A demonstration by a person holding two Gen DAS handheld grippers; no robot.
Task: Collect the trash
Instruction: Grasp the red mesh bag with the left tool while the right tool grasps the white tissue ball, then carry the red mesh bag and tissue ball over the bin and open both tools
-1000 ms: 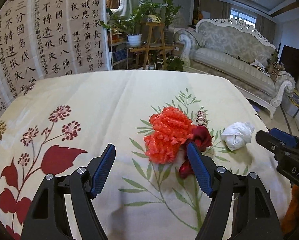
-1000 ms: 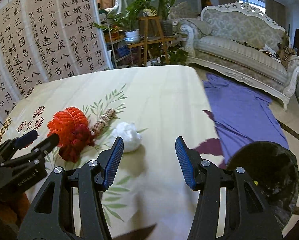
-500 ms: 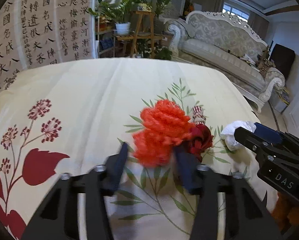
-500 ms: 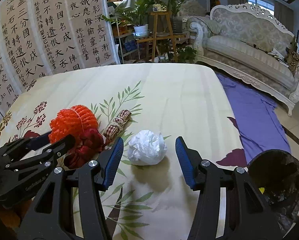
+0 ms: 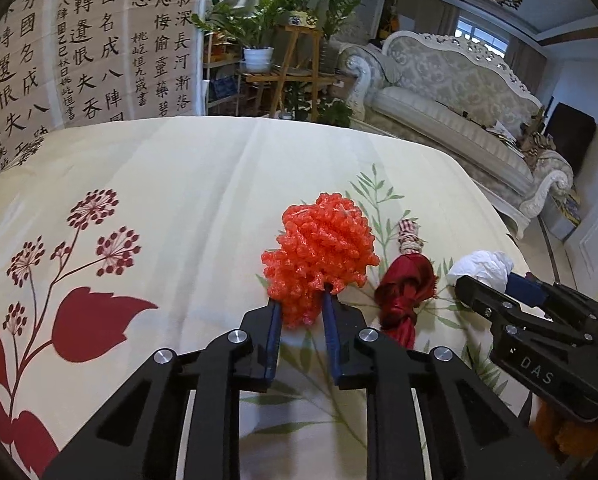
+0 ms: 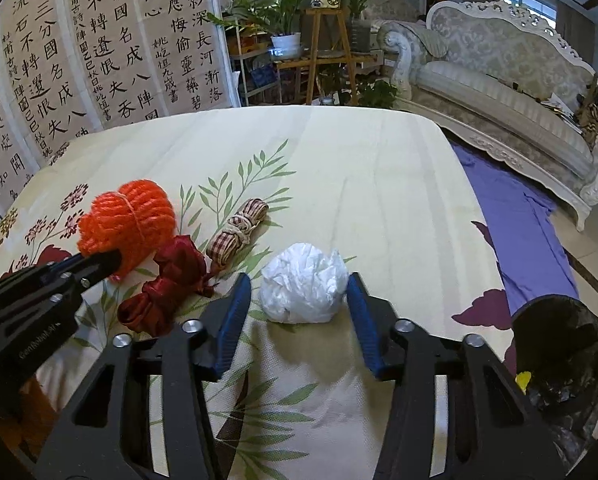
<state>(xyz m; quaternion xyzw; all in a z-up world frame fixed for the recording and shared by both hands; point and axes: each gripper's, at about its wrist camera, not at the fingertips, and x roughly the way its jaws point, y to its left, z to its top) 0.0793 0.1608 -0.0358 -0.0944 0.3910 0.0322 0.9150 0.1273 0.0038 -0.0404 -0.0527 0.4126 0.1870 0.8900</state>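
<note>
Orange mesh wad (image 5: 321, 254) lies on the floral cloth (image 5: 171, 200), left of centre among the litter. The left gripper (image 5: 301, 308) has just been closing; its blue pads (image 5: 275, 332) now pinch the near edge of the wad, which bulges above and ahead of them. In the right wrist view the same gripper (image 6: 113, 258) enters from the left with its tip against the wad (image 6: 129, 220).

White paper ball (image 6: 303, 283) sits on the cloth (image 6: 339, 168) nearer the right edge. The right gripper (image 6: 299, 298) has also been closing; its jaws stand on either side of the ball, a narrow gap visible at the left pad, the right pad at or just beside the paper (contact there cannot be told). In the left wrist view this gripper (image 5: 487, 284) reaches in from the right at the ball (image 5: 483, 268).

Between wad and ball: a knotted red ribbon (image 6: 165, 290), just beside the wad, and behind it a checked ribbon bundle (image 6: 239, 230).

Black bin (image 6: 559, 356) stands on the floor at lower right, below the table edge, beside a purple cloth (image 6: 515, 224). Sofa (image 6: 499, 76), plants (image 6: 299, 4) and calligraphy screen (image 6: 79, 52) fill the background.
</note>
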